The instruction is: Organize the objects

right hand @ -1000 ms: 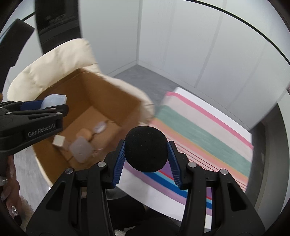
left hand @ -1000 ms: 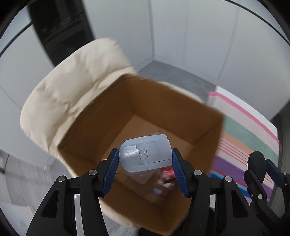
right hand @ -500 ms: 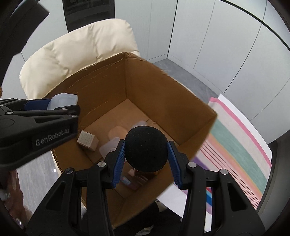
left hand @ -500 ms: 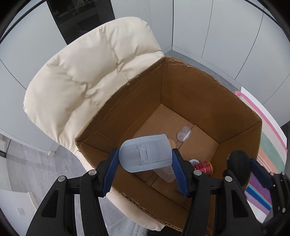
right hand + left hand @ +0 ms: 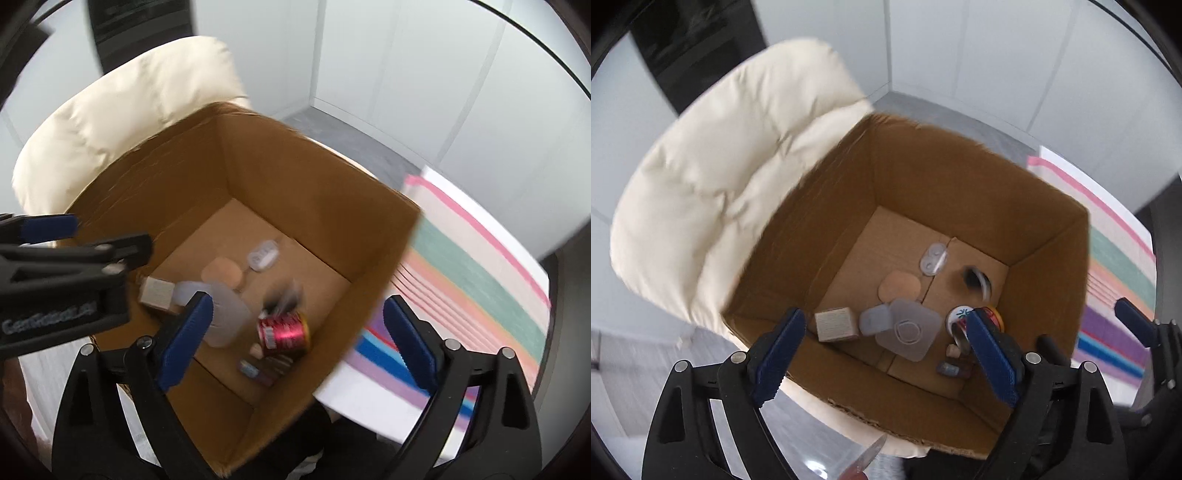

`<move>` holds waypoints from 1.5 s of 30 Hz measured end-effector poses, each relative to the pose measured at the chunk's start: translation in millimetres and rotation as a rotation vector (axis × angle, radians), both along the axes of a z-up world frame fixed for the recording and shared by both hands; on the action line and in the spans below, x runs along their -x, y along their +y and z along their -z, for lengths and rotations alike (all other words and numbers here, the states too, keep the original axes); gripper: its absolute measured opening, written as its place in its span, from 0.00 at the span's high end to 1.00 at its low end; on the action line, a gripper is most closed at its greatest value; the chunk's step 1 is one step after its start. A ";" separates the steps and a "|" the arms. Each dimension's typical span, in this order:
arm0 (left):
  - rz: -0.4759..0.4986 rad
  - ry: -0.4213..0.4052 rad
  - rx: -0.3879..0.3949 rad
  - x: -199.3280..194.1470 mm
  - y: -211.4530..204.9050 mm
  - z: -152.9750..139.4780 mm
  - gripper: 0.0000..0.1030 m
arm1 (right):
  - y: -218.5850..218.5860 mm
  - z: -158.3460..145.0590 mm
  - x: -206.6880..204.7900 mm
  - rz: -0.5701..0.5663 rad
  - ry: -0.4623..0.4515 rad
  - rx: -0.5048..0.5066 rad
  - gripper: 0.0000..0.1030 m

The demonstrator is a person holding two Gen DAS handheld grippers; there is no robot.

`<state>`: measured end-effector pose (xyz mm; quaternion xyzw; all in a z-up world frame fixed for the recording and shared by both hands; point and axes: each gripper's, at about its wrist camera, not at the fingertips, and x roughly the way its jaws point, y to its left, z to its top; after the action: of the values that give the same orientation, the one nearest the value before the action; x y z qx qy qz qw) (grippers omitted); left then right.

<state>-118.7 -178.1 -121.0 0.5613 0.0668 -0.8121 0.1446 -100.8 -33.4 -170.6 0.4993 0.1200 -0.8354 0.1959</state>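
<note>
An open cardboard box (image 5: 979,177) (image 5: 314,177) rests on a cream cushioned chair (image 5: 713,173). Both grippers hover above it, open and empty: my left gripper (image 5: 882,354) and my right gripper (image 5: 295,343). On the box floor lie a pale blue plastic case (image 5: 875,319), a translucent square lid (image 5: 908,330), a wooden cube (image 5: 836,324), a round tan pad (image 5: 899,287), a small clear case (image 5: 933,260), a red can (image 5: 283,328) and a blurred black ball (image 5: 971,277) (image 5: 284,295).
A striped cloth (image 5: 472,280) covers a surface right of the box. White wall panels and grey floor lie behind. The left gripper's black body (image 5: 55,280) shows at the left of the right wrist view.
Both grippers have opened over the box. The pale blue case left the left gripper and lies in the box; the black ball left the right gripper and is blurred inside the box.
</note>
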 end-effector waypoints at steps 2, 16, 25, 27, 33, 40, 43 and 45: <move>0.047 0.012 0.014 -4.0 8.1 -14.9 0.11 | 22.7 -13.3 -3.0 0.080 -0.041 0.035 0.08; 0.355 0.004 0.126 -48.9 111.0 -127.4 0.05 | 137.9 -121.5 -80.9 0.560 -0.065 0.068 0.08; 0.396 0.050 0.123 -67.1 142.6 -158.6 0.05 | 171.7 -170.2 -125.4 0.607 0.020 0.085 0.08; 0.394 0.065 0.104 -66.2 143.5 -161.5 0.05 | 172.8 -171.7 -126.7 0.606 0.020 0.088 0.08; 0.386 0.064 0.126 -68.3 148.1 -163.5 0.05 | 175.3 -166.0 -123.9 0.596 -0.003 0.097 0.08; 0.375 0.033 0.108 -66.4 146.7 -157.2 0.05 | 174.1 -161.5 -121.3 0.592 -0.006 0.101 0.08; 0.364 0.031 0.102 -66.3 144.6 -156.4 0.05 | 172.0 -159.2 -120.2 0.587 -0.012 0.097 0.08; 0.364 0.033 0.113 -67.5 145.3 -157.0 0.05 | 170.2 -158.2 -119.9 0.583 -0.016 0.093 0.08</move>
<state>-51.2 -32.8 36.1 0.5417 -0.0793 -0.8364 0.0257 19.1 136.7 -12.5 0.5100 -0.0683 -0.8570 -0.0290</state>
